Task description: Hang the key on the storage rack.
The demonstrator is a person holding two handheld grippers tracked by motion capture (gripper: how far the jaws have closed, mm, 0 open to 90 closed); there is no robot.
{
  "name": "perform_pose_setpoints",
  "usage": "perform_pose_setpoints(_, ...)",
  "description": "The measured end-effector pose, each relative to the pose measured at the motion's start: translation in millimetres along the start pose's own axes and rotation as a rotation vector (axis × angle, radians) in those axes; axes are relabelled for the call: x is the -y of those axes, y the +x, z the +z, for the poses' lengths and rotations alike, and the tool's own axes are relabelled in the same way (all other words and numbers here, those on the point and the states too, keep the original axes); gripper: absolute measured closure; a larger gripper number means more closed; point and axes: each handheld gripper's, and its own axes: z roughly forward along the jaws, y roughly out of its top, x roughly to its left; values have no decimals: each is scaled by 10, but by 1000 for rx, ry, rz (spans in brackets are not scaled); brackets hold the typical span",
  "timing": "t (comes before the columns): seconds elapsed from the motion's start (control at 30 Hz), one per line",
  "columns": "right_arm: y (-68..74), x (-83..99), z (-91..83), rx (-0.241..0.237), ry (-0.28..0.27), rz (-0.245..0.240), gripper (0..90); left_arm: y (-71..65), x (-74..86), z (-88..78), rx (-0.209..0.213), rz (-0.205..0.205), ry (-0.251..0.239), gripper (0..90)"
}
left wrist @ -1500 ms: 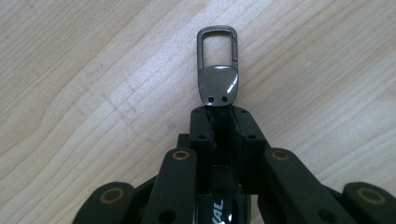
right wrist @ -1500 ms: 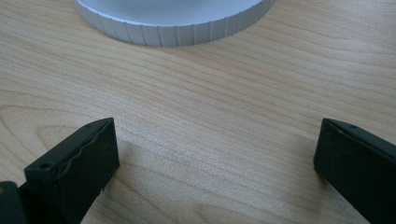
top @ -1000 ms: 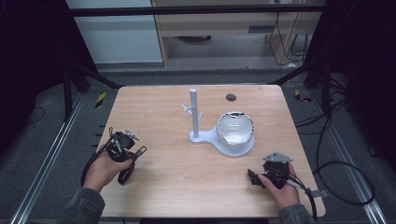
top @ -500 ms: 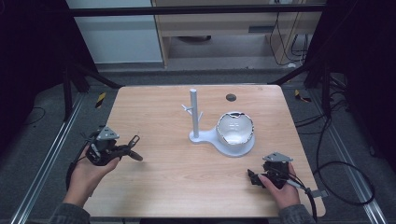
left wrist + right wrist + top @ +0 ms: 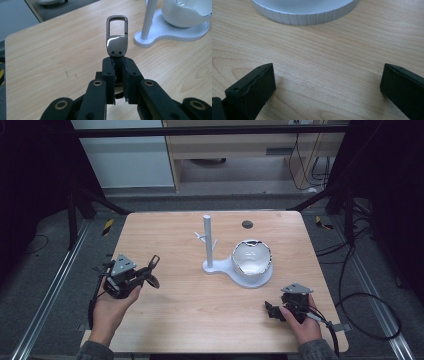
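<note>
Your left hand (image 5: pixel 112 305) is coming in from about seven o'clock, holding the left gripper (image 5: pixel 150 270) off the surface with its jaws pointing toward two o'clock. Those jaws are pressing tight together on the flat end of a metal clip (image 5: pixel 116 37), which is sticking straight out past the tips. Your right hand (image 5: pixel 300 322) is sitting low at about five o'clock, keeping the right gripper (image 5: pixel 270 310) pointing toward nine o'clock, jaws spreading wide apart with nothing between them.

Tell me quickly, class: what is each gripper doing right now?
Left gripper: shut on the metal carabiner clip, held above the table.
Right gripper: open, holding nothing, low over the wooden table.
</note>
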Motion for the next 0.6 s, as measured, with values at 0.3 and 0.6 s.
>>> perform_pose_setpoints(0.3,6,-2,-4,-2,3,12,3,-166,-94,106,28,21,15,808)
perform_pose_setpoints(0.6,7,-3,-4,-2,3,12,4,-292,-138,163,43,40,16,808)
